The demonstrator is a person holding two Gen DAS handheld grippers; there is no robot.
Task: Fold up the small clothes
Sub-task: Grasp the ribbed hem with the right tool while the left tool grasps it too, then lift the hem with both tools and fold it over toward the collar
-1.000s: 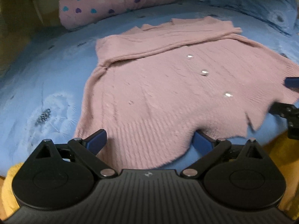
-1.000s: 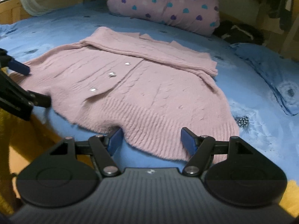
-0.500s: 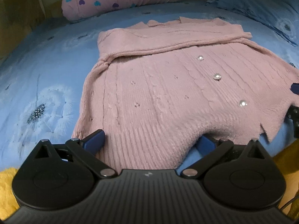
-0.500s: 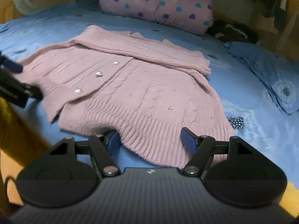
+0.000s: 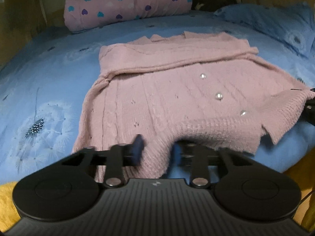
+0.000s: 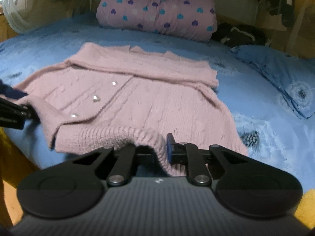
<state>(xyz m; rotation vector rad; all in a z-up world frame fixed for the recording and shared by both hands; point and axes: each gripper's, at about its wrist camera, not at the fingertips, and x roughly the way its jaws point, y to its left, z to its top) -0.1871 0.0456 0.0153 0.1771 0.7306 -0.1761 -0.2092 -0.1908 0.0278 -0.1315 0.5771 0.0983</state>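
Nearest us: left tongs point(image 5: 156, 150) pinching ribbed hem of pink cardigan point(image 5: 167, 90); hem bunched between blue pads. Right tongs point(image 6: 157, 149) likewise clamped on hem, knit humped up there. Cardigan lies flat on blue bedsheet point(image 5: 49, 74), sleeves folded across top, three shiny buttons point(image 5: 219, 96) down front. Beyond, we note heart-print pillow point(image 6: 157, 13) at head of bed, blue pillow point(image 6: 275, 74) at right.

Pink cardigan point(image 5: 157, 98), blue dandelion-print sheet point(image 5: 49, 90), heart-dotted pink pillow point(image 5: 128, 2).
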